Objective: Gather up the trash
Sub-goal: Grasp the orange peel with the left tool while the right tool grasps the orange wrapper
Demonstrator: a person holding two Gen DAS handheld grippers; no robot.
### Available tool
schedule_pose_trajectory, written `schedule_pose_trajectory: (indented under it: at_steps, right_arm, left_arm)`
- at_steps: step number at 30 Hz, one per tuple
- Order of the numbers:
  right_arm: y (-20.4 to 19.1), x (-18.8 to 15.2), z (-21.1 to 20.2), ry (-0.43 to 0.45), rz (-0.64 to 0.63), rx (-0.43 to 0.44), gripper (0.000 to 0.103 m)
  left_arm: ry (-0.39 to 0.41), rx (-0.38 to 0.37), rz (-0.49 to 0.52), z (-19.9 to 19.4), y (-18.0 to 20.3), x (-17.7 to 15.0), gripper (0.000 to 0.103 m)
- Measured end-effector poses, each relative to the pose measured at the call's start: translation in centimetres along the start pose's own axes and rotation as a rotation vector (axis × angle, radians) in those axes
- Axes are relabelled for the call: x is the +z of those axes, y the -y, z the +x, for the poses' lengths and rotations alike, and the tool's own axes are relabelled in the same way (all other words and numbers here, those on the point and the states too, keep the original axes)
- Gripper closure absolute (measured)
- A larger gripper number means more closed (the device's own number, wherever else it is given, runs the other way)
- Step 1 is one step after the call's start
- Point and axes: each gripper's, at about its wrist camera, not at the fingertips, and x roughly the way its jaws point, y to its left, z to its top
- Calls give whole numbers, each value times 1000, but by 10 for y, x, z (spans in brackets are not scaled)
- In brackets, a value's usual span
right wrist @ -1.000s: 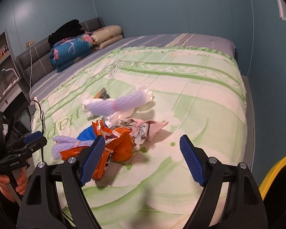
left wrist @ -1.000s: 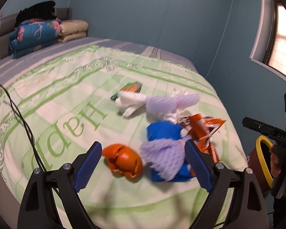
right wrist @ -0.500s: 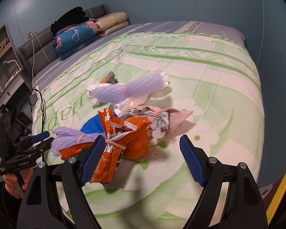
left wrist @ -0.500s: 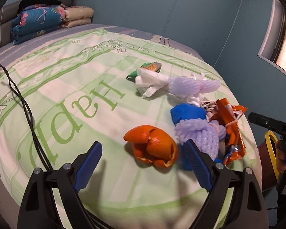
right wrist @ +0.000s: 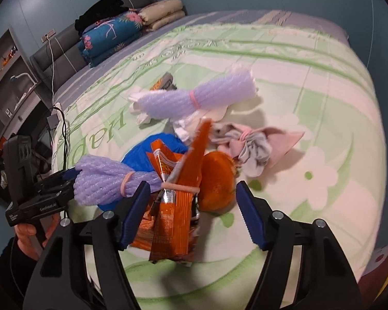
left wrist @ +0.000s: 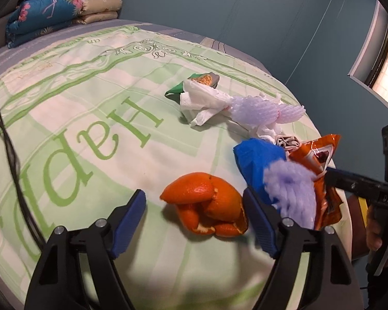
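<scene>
A teal-walled bedroom holds a bed [left wrist: 72, 118] covered by a pale green and cream spread with large green lettering; folded quilts [left wrist: 46, 13] are stacked at its far left end and a black cable [left wrist: 7, 139] trails over its left edge.

In the left wrist view, the left gripper [left wrist: 194, 217] hangs low over the spread, its jaws closing with the orange peel [left wrist: 207, 204] between them; the blue pads do not press on it. Farther back lie a green snack packet [left wrist: 194, 85] and, touching it, a crumpled white tissue [left wrist: 201, 100] joined to a bundle of lilac foam net [left wrist: 261, 108]. To the right sit a blue wrapper [left wrist: 256, 160], a second lilac foam net bundle [left wrist: 289, 188] and an orange snack bag [left wrist: 320, 175], all bunched together. At the right edge a hand [left wrist: 377, 230] holds the other tool.

In the right wrist view, the right gripper [right wrist: 191, 214] has the banded orange snack bag [right wrist: 178, 206] standing between its closing jaws; the left pad sits just beside the bag, the right pad stays clear of it. The orange peel [right wrist: 217, 180] lies just behind, and a pink and grey cloth bundle [right wrist: 251, 147] rests to its right.
</scene>
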Motion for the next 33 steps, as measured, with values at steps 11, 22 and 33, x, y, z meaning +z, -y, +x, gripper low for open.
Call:
schedule_pose_trajectory:
  at_steps: [11, 22, 33]
  right_arm:
    - [-4, -3, 8, -23, -1, 30, 45]
    - [-18, -7, 11, -12, -49, -14, 48]
    - [-24, -28, 13, -57, -81, -22, 57]
  left_arm:
    - [-45, -24, 16, 22, 10, 3, 55]
    - [-25, -21, -31, 17, 4, 2, 73]
    - [-4, -12, -64, 5, -1, -1, 75]
